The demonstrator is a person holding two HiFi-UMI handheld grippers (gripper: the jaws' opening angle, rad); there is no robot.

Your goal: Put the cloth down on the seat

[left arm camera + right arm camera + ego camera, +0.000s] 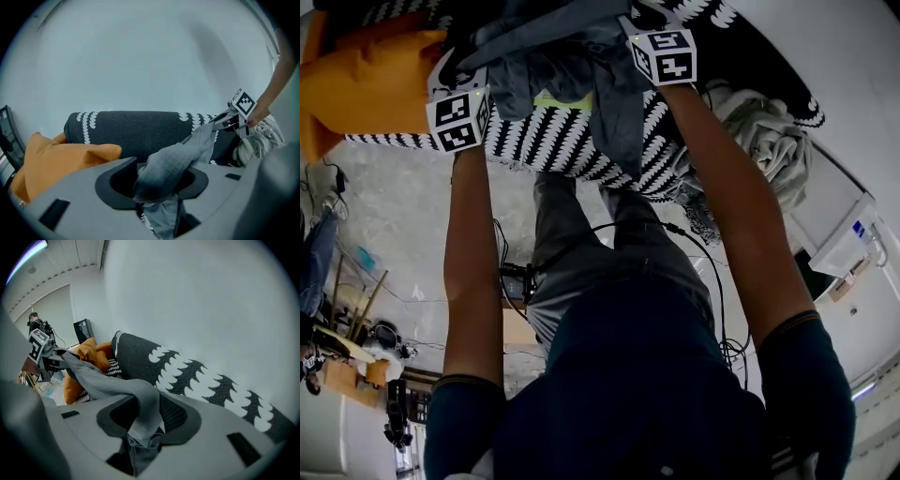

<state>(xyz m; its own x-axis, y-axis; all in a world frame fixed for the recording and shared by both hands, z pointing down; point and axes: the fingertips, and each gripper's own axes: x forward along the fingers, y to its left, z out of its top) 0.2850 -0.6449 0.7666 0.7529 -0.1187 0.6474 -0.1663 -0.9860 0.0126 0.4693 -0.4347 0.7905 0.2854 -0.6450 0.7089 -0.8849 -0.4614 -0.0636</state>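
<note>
Left claw (158,187) and right claw (140,430) of mine both stand released, with the grey cloth (581,66) draped loose through each. In the head view it spans between them at twelve o'clock, over the black-and-white seat (534,141), with the orange cushion (356,80) at ten.

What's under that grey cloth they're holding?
A black-and-white patterned seat shows beneath the cloth, with an orange cushion beside it. The stretch of seat directly below the cloth is covered, so anything lying there is hidden.
</note>
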